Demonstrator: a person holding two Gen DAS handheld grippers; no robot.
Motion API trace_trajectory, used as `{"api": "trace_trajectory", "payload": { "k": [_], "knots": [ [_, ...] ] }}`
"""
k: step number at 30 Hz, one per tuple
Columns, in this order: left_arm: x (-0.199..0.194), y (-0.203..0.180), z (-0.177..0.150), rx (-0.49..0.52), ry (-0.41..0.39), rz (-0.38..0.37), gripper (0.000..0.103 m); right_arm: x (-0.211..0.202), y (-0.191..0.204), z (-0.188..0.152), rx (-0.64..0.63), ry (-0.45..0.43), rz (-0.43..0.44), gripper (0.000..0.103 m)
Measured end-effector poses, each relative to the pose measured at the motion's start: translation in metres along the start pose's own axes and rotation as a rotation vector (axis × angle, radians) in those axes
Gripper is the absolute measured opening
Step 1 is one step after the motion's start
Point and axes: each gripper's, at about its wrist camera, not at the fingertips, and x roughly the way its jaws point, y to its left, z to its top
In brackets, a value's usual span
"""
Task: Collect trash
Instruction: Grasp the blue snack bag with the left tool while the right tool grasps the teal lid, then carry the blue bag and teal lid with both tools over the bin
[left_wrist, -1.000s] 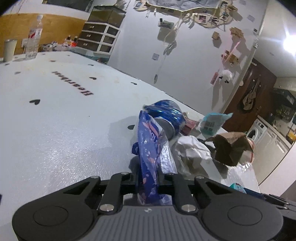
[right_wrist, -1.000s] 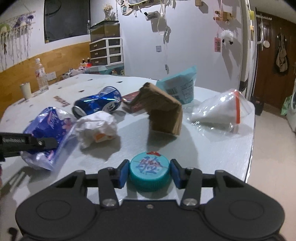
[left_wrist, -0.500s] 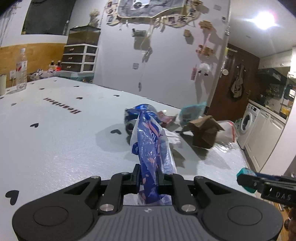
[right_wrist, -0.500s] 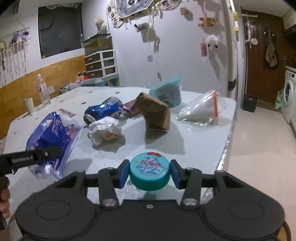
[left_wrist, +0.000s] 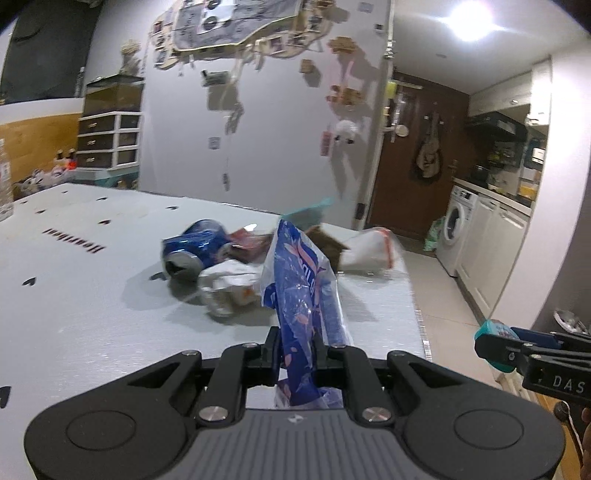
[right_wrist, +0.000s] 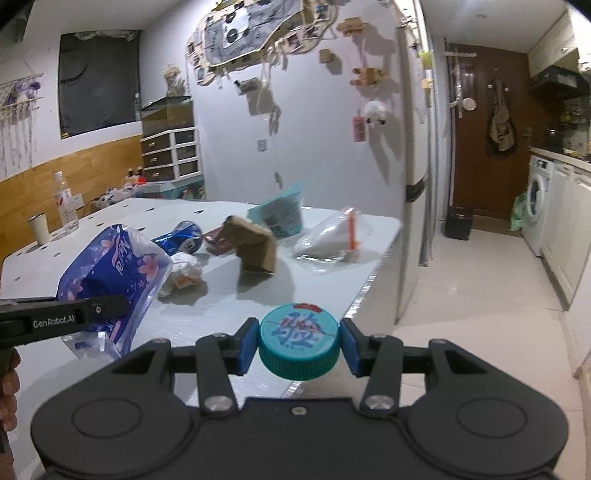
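My left gripper (left_wrist: 295, 350) is shut on a blue flowered plastic wrapper (left_wrist: 304, 288) that stands up between its pads, lifted off the white table (left_wrist: 92, 295). In the right wrist view the same wrapper (right_wrist: 114, 273) hangs from the left gripper (right_wrist: 110, 306) at the left. My right gripper (right_wrist: 299, 341) is shut on a teal bottle cap (right_wrist: 299, 339), held past the table's near corner. In the left wrist view the cap (left_wrist: 495, 332) shows at the right.
On the table lie a crushed blue can (left_wrist: 195, 249), a crumpled white paper (left_wrist: 232, 284), a brown cardboard piece (right_wrist: 255, 243), a teal packet (right_wrist: 280, 216) and a clear zip bag (right_wrist: 336, 236). A bottle (right_wrist: 66, 205) and cup (right_wrist: 38, 229) stand far left. Tiled floor (right_wrist: 480, 295) lies to the right.
Both grippers have pulled back from the trash pile and risen, each keeping its item. The pile looks smaller and farther, and the table's edge and the floor have come into view.
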Motion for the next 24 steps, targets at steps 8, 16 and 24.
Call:
{"api": "trace_trajectory", "payload": {
  "k": [8, 16, 24],
  "knots": [
    [-0.004, -0.045, -0.003, 0.064, -0.002, -0.082, 0.015, -0.035, -0.027, -0.008, 0.03, -0.026, -0.064, 0.048],
    [0.0, -0.094, -0.011, 0.119, 0.011, -0.162, 0.015, -0.064, -0.062, -0.018, 0.067, -0.042, -0.146, 0.048],
    [0.007, -0.153, -0.024, 0.177, 0.032, -0.254, 0.015, -0.087, -0.104, -0.033, 0.108, -0.04, -0.229, 0.048]
  ]
}}
